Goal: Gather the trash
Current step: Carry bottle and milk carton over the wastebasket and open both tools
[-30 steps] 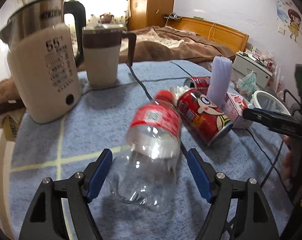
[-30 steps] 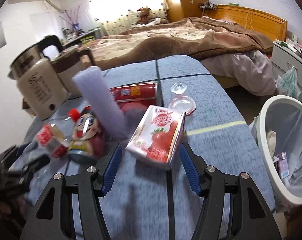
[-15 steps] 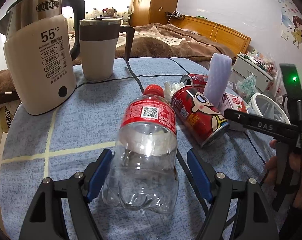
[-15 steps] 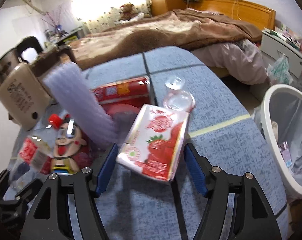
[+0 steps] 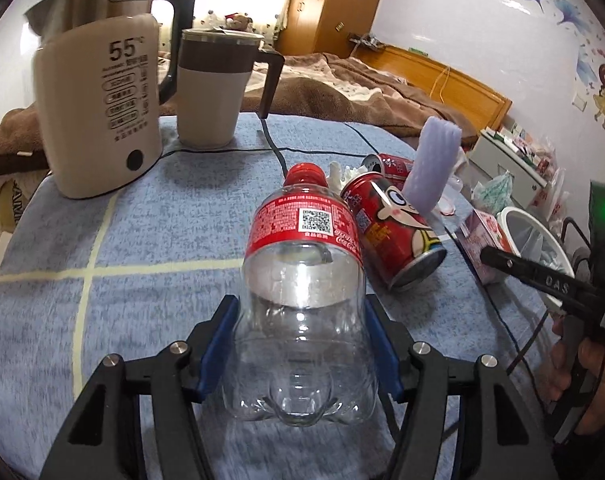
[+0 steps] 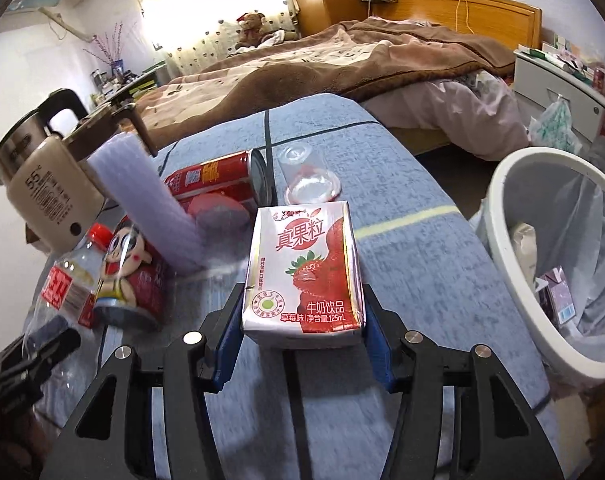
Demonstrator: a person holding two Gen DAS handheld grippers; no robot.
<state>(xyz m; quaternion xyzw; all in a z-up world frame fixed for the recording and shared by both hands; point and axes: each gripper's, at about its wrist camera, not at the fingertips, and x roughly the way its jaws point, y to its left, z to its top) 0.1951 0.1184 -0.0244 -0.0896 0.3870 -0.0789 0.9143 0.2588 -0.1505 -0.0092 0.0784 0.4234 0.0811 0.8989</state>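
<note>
In the left wrist view my left gripper (image 5: 302,344) is shut on the base of an empty clear plastic bottle (image 5: 302,280) with a red label and red cap. In the right wrist view my right gripper (image 6: 302,328) is shut on a strawberry milk carton (image 6: 304,268), its blue pads against both sides. A red cartoon can (image 5: 390,228) lies beside the bottle; it also shows in the right wrist view (image 6: 130,276). A second red can (image 6: 218,180), a purple foam roll (image 6: 150,204) and a clear plastic cup (image 6: 306,176) lie behind the carton.
A white trash bin (image 6: 542,280) with a bag liner and some trash stands off the table's right edge. A beige kettle (image 5: 98,120) and a lidded mug (image 5: 214,92) stand at the back left. A black cable (image 5: 274,148) runs across the blue tablecloth (image 5: 102,300).
Both grippers have closed in: the left jaws now press the bottle's base, the right jaws now press the carton's sides. The carton has turned straight between the right fingers.
</note>
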